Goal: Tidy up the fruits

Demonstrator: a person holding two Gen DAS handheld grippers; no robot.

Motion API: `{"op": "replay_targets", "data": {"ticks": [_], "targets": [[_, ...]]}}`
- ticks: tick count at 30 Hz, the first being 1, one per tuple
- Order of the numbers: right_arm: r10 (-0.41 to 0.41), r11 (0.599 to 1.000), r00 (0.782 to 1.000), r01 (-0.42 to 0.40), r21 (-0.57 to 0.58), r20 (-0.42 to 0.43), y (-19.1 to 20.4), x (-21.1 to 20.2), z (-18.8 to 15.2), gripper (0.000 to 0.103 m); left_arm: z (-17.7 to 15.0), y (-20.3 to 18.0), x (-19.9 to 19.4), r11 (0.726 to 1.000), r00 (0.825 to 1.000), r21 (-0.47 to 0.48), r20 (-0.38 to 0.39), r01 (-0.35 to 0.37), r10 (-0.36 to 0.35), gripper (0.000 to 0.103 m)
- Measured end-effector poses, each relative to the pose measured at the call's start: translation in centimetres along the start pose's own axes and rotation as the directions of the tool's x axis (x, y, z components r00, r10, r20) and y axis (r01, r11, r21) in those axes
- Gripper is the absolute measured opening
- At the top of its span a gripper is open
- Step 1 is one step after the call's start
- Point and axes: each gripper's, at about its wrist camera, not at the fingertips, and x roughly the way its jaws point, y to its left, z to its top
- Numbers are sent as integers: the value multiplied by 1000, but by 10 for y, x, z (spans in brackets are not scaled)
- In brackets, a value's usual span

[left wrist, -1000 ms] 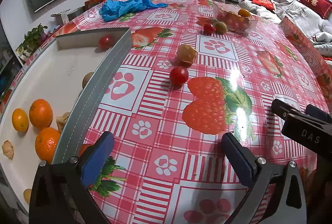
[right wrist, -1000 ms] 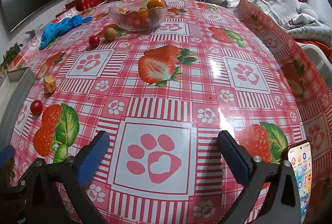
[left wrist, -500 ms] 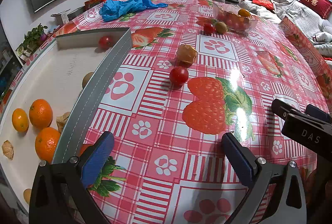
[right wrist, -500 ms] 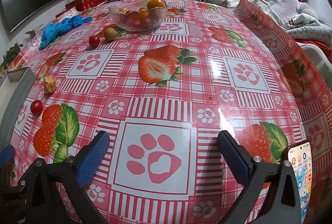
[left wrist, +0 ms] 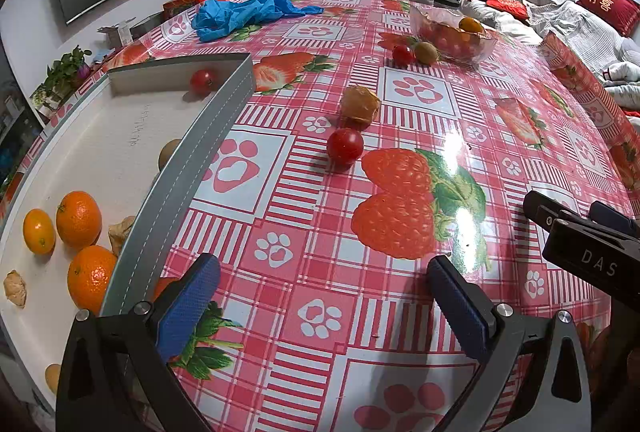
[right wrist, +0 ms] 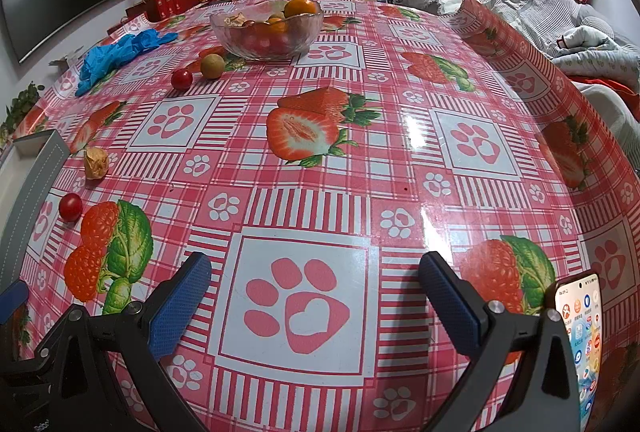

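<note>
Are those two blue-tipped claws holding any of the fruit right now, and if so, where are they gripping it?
Nothing is held. The left gripper and the right gripper both hang open over the tablecloth, nothing between their pads.

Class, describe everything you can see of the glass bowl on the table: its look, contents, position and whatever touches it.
The glass bowl is clear, with a wavy rim and ribbed walls. It stands upright on the far part of the tablecloth, touched by neither gripper. Inside lie many small red tomatoes, two oranges and a crumpled papery husk. Just outside it, on the cloth, sit a red tomato and a brownish-green fruit; whether the latter touches the glass is unclear.
</note>
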Motion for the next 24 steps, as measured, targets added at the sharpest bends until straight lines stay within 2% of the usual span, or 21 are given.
{"op": "replay_targets", "data": {"ticks": [21, 24], "targets": [[0, 1000, 1000, 0, 1, -1, 0, 0, 0, 103, 0, 0, 0, 1000, 1000, 4, -1, 0, 0, 103], [0, 1000, 1000, 0, 1, -1, 1, 0, 0, 103, 3, -2, 0, 999, 999, 35, -43, 13, -11, 103]]}}
